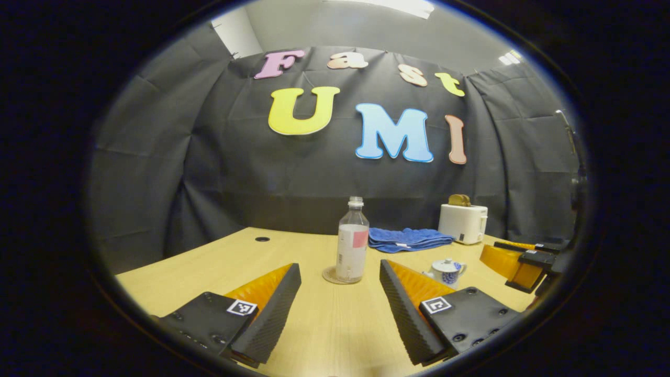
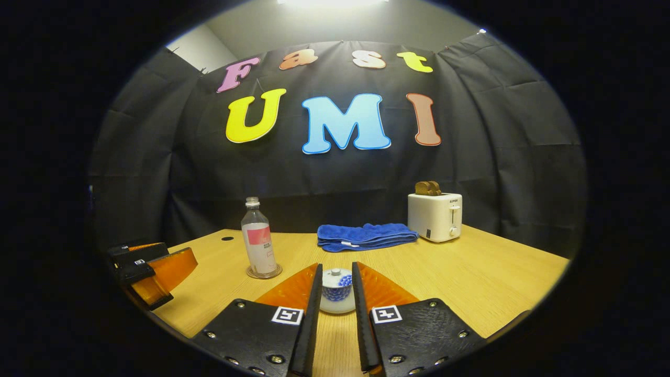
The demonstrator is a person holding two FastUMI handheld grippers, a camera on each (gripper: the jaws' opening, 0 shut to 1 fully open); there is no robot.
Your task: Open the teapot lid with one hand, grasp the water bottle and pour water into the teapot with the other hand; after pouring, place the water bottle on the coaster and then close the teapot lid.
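Two fingers of the right gripper (image 2: 335,293) stand slightly apart, framing the lidded teapot (image 2: 336,291) on the bench (image 2: 471,277). The left gripper (image 1: 340,293) gapes wide. Beyond, the water bottle (image 1: 352,242) stands upright on its coaster (image 1: 330,276).

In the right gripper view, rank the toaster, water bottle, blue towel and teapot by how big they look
1. blue towel, widest
2. toaster and water bottle, too alike to rank
3. teapot, smallest, though nearest and partly hidden by the fingers

Bottle (image 2: 259,238) on coaster (image 2: 264,272), left of teapot (image 2: 336,290).
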